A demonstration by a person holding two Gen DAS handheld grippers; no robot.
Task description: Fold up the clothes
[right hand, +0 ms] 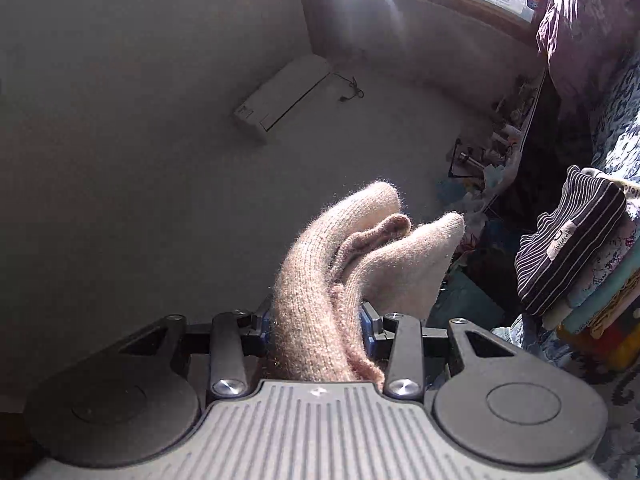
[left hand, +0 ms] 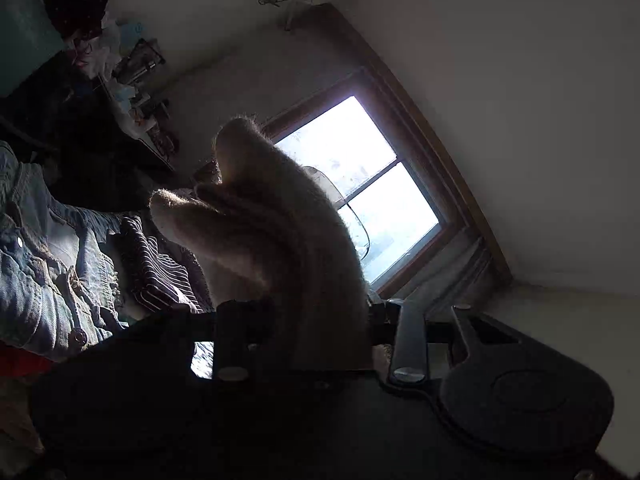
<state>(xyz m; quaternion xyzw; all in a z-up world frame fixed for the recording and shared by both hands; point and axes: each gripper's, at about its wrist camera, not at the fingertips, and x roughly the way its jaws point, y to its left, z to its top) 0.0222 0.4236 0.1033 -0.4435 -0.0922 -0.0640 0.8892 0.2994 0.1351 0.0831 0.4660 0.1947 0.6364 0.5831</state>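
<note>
Overhead, in the tilted right wrist view: plain pale wall, one wall-mounted air conditioner (right hand: 282,96) with a dangling cord, and a wood-framed window (left hand: 360,188), bright, its frame running along the top edge of that view as well. Surface: a cluttered bed or shelf area, dim; which of the two cannot be told. Lying on it, in the left wrist view, a crumpled denim jacket (left hand: 44,264) with metal buttons, and just beside it a folded dark striped garment (left hand: 156,272). In the right wrist view the striped garment tops a stack of folded clothes (right hand: 592,300) in mixed colours; a purple quilted item (right hand: 584,24) hangs above. Small clutter on a distant ledge is too small to identify. Containers: none discernible. Task item: beige knit sweater (right hand: 320,280), bunched into folds, raised in the air between both tools. Right gripper (right hand: 316,336): jaws drawn in tight around the knit. Left gripper (left hand: 320,332): in silhouette, jaws likewise clamped on the same sweater.
</note>
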